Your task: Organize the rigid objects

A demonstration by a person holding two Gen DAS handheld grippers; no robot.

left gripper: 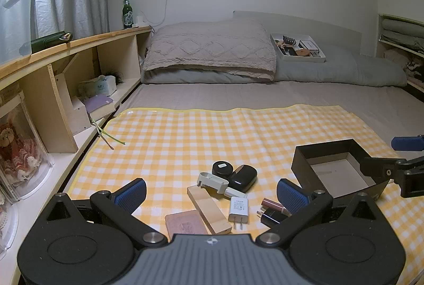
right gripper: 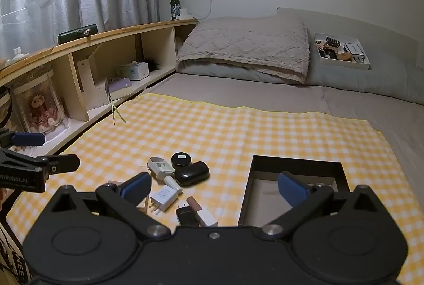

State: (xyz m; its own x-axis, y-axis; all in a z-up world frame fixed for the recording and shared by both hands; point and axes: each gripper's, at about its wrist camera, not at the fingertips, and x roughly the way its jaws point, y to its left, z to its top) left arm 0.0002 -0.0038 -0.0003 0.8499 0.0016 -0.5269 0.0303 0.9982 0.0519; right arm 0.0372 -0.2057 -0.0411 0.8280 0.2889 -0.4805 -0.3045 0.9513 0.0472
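A pile of small items lies on the yellow checked cloth (left gripper: 185, 136): a round black jar (left gripper: 222, 168), a black oval case (left gripper: 242, 177), a white gadget (left gripper: 213, 180), a wooden block (left gripper: 209, 209), a white charger (left gripper: 239, 209), a black plug (left gripper: 273, 216), a pink tube (left gripper: 273, 204) and a pink card case (left gripper: 185, 224). An empty black box (left gripper: 336, 168) stands to their right; it also shows in the right wrist view (right gripper: 294, 189). My left gripper (left gripper: 212, 192) is open above the pile. My right gripper (right gripper: 214, 187) is open, between pile and box.
A pillow (left gripper: 209, 46) and a white tray of items (left gripper: 298, 46) lie at the bed's head. A wooden shelf (left gripper: 74, 44) along the left holds a green bottle (left gripper: 127, 12), tissue box (left gripper: 99, 86) and a doll case (left gripper: 18, 147).
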